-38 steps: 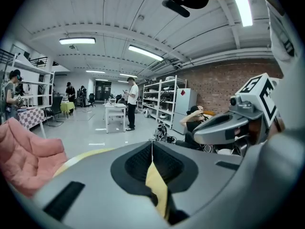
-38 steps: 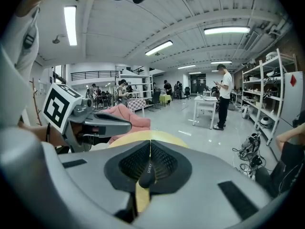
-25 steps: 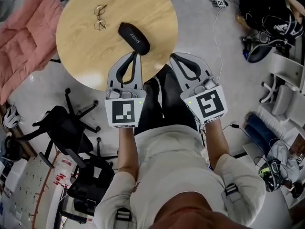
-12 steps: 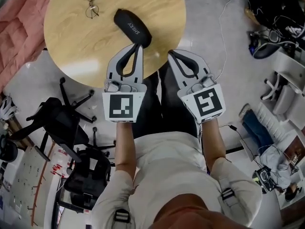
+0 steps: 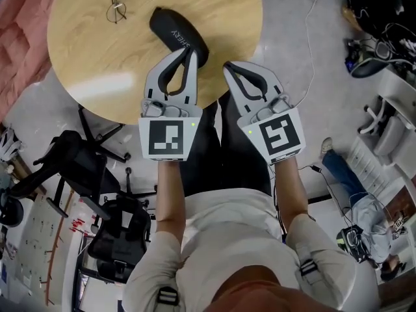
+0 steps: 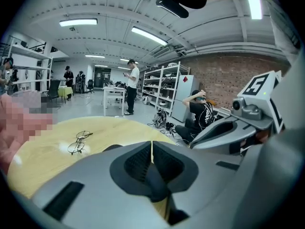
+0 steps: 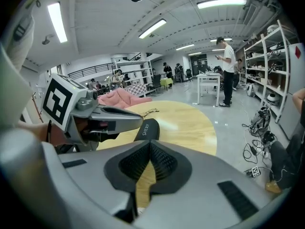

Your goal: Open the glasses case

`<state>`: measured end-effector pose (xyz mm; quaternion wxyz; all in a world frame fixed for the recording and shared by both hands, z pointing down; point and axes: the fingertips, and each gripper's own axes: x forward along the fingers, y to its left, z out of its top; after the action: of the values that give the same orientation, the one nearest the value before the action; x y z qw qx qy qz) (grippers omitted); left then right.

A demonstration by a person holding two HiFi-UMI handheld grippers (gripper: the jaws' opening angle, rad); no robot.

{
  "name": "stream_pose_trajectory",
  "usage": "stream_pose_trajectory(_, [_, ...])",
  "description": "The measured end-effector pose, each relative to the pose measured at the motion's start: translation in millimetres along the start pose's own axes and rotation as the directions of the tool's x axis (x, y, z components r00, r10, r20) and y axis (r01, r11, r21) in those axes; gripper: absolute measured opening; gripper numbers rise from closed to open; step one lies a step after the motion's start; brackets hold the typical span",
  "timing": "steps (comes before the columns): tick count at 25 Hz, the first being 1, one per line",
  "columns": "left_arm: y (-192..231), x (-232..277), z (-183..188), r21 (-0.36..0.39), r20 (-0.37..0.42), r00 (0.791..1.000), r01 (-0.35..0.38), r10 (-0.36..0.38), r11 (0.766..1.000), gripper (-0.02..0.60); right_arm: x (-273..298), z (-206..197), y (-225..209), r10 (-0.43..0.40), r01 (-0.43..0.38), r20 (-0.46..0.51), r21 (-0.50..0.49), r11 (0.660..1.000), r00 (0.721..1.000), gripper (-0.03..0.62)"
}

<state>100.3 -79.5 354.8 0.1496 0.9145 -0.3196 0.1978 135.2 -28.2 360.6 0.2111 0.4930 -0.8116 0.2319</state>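
Observation:
A black glasses case (image 5: 174, 32) lies closed on the round wooden table (image 5: 91, 57), with wire-rimmed glasses (image 5: 114, 1) beyond it to the left. My left gripper (image 5: 192, 51) is shut and empty, its tip over the case's near end. My right gripper (image 5: 227, 65) is also shut and empty, beside the left one at the table's near edge. In the right gripper view the case (image 7: 147, 129) shows just past the closed jaws, beside the left gripper (image 7: 102, 119). In the left gripper view the jaws hide all but a sliver of the case (image 6: 111, 148); the glasses (image 6: 78, 141) lie left.
A black office chair (image 5: 75, 168) stands at the lower left and pink fabric (image 5: 16, 25) lies left of the table. Cables and bags (image 5: 370, 38) litter the floor at right. Shelves (image 6: 162, 87) and standing people (image 6: 131, 86) fill the far room.
Both grippers have sunk toward the table and sit closer to the case; the left tip now overlaps its near end in the head view. Jaws stay shut.

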Motion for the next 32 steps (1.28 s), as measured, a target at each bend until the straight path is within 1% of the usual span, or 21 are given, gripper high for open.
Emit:
stream_pose_trajectory(5, [3.4,14.6,-8.9,0.036,-0.016,1.000,0.002,-0.001,0.999,0.021,16.1,-7.5,-1.6,0.012,-0.012,-0.010,0.002,1.000,1.000,0.020])
stream_pose_trajectory(9, [7.4,21.3,-9.1,0.049,-0.018,0.999,-0.027,0.028,0.998,0.023,25.0,-16.3,-8.9,0.005,-0.004,-0.023,0.017,1.000,1.000,0.020])
stream_pose_trajectory(11, [8.6,24.9,-7.6,0.067,-0.020,0.999,-0.035,0.036,0.997,0.023,28.8,-21.1,-13.7,-0.002,0.003,-0.029,0.029,1.000,1.000,0.020])
stream_pose_trajectory(16, [7.7,38.1,-12.1,0.099,-0.063,0.997,-0.030,0.037,0.995,0.029,34.0,-22.5,-19.6,0.003,-0.002,-0.039,0.025,1.000,0.999,0.020])
stream_pose_trajectory(17, [7.4,40.8,-14.1,0.100,-0.073,0.997,-0.026,0.033,0.995,0.040,35.5,-22.6,-19.8,0.006,-0.005,-0.040,0.025,1.000,0.999,0.020])
stream_pose_trajectory(20, [5.8,47.5,-22.1,0.099,-0.113,0.993,-0.008,0.019,0.995,0.103,38.7,-22.0,-19.9,0.015,-0.014,-0.038,0.026,1.000,0.999,0.020])
stream_pose_trajectory(22, [7.4,49.1,-25.3,0.108,-0.125,0.992,-0.020,0.033,0.994,0.101,40.1,-22.7,-20.4,0.016,-0.014,-0.036,0.040,0.999,0.999,0.020])
stream_pose_trajectory(26, [13.9,46.4,-25.3,0.115,-0.114,0.991,-0.060,0.073,0.992,0.095,43.9,-21.2,-21.5,0.021,-0.020,-0.035,0.034,0.999,0.999,0.020])
stream_pose_trajectory(32, [23.4,32.6,-26.5,0.084,-0.093,0.991,-0.084,0.091,0.993,0.078,50.1,-22.1,-19.8,0.032,-0.031,-0.047,0.016,0.999,0.998,0.020])
